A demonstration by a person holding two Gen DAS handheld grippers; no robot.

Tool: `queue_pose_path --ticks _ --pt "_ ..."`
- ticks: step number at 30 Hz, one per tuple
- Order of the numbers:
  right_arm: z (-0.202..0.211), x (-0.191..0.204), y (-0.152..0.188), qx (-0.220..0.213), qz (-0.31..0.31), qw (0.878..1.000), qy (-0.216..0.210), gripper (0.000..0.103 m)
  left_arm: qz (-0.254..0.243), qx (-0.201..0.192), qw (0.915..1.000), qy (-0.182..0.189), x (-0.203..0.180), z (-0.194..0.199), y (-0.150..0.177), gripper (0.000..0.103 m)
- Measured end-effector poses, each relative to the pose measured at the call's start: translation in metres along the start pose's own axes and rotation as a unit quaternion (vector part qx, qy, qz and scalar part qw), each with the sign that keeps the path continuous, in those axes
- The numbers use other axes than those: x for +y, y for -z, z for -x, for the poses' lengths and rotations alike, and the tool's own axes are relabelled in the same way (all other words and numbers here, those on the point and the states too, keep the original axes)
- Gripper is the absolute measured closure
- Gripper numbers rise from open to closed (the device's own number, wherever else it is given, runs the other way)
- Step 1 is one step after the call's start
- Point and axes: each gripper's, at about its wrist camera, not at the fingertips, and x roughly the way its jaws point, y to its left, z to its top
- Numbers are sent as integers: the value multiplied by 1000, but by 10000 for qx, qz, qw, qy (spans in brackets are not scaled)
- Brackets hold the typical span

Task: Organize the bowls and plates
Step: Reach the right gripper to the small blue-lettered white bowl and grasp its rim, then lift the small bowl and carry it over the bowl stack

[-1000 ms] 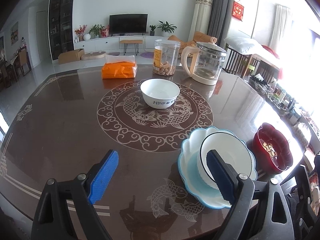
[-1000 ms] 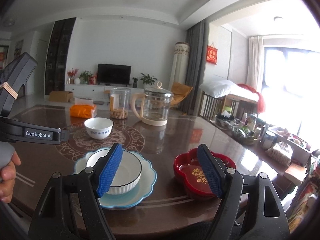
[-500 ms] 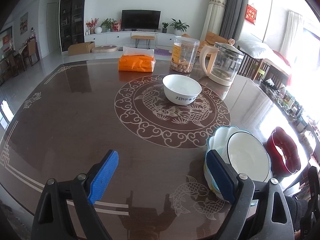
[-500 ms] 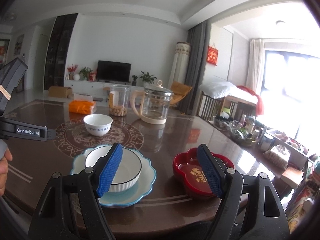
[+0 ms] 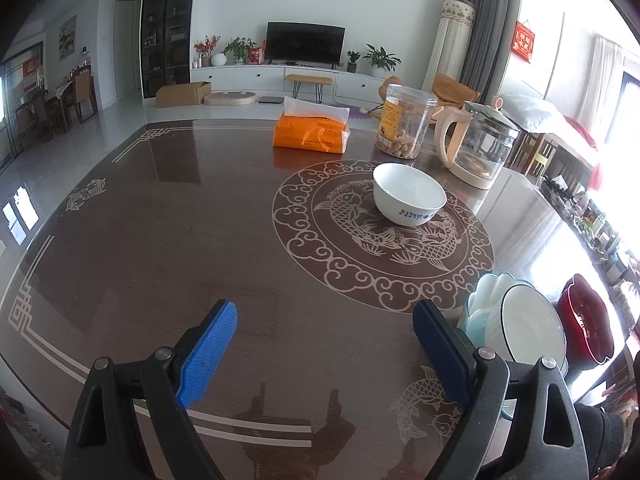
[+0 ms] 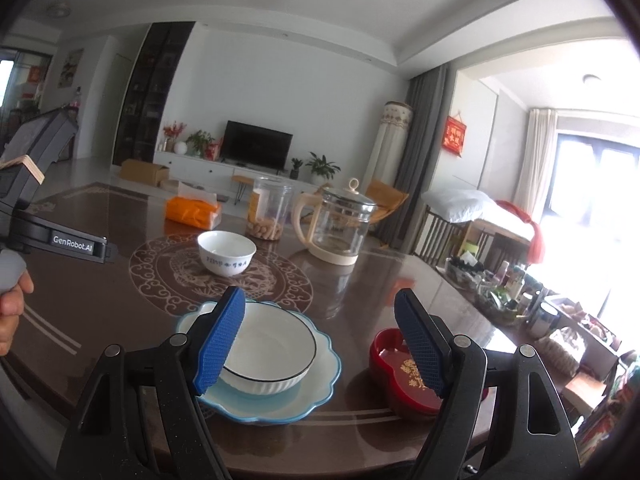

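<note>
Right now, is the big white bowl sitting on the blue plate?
Touching. The right wrist view shows the ribbed white bowl resting inside the scalloped blue plate, with the plate's rim showing all around it.

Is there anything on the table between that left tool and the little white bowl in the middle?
Nothing visible. Only bare table top lies between the open left tool and the small white bowl. The tissue pack, jar and kettle stand behind it.
</note>
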Motion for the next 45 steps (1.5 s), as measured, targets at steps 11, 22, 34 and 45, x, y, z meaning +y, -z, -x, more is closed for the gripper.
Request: queue_pose_path --ticks 11,22,34,45 --pt "-117 -8 -98 1591 -1133 9618 -1920 23 -142 668 9944 803 2 -57 -92 14" --pt "-321 -35 -55 4154 -3414 8160 -2122 24 139 1670 9812 952 -19 -176 -150 19" --pt "-399 -1 -27 4547 -3323 8080 -1731 60 -136 2072 9755 725 -49 -244 -162 59" --pt "-419 2 -13 4567 -3336 8069 -1704 92 -253 2164 9733 726 -62 -260 -154 99"
